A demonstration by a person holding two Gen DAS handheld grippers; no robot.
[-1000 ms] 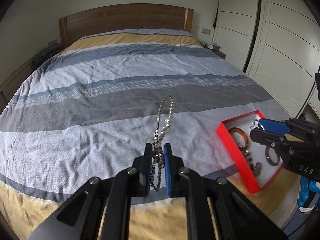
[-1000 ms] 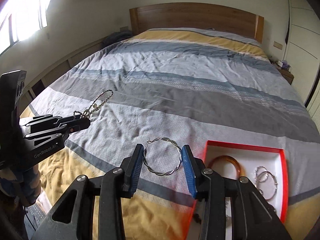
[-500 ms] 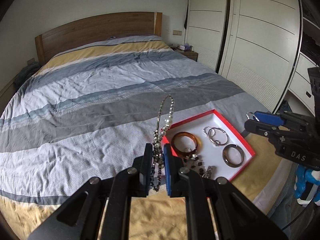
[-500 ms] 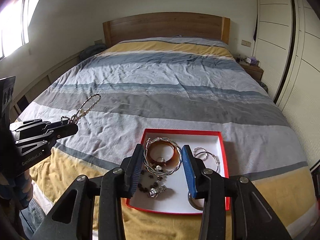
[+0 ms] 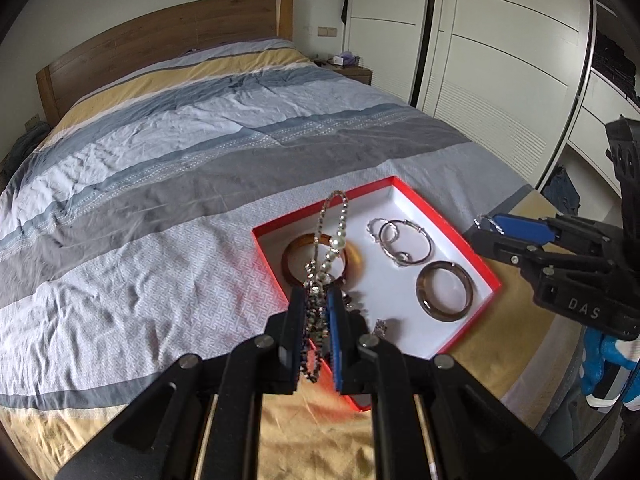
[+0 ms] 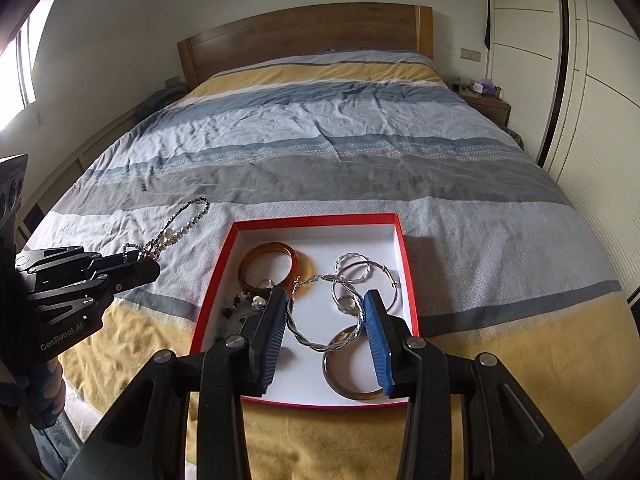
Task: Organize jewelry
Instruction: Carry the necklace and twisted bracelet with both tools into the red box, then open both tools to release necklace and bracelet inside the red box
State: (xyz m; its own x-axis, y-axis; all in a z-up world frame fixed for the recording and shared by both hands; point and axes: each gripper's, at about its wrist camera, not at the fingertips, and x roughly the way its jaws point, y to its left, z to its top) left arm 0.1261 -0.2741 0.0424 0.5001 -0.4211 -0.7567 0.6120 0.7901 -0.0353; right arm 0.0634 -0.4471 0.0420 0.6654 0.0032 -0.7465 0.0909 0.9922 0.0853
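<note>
Left gripper [image 5: 316, 312]: jaws nearly closed, pinching a beaded necklace [image 5: 334, 236]. Strand loops up and forward past the fingertips; loose end hangs down between the fingers. In the left wrist view the loop appears over the near-left part of the red box [image 5: 486, 268]; the right wrist view shows this gripper [image 6: 138, 266] off to the left of the box, above the bedspread [image 6: 360, 184]. Whether the necklace is actually over the box cannot be told.

Right gripper [image 6: 326, 320]: jaws partly open, spanning a twisted silver hoop [image 6: 320, 344] and gripping it at its two sides. Hoop is held above the box's white floor, near its front half. From the left wrist view the right gripper [image 5: 492, 226] sits just right of the box; the hoop is not discernible there.

Box contents, near to far: a grey-brown bangle [image 6: 352, 380] at front right; small dark beads and a pearl piece [image 6: 244, 308] at front left; an amber bangle [image 6: 272, 266] at back left; a pair of thin silver hoops [image 6: 366, 276] at back right, overlapping.

Box lies near the foot of the bed, across the yellow and pale grey stripes. Beyond it: striped cover, then wooden headboard [image 6: 304, 36]. White wardrobe doors [image 5: 500, 60] along the right side.
</note>
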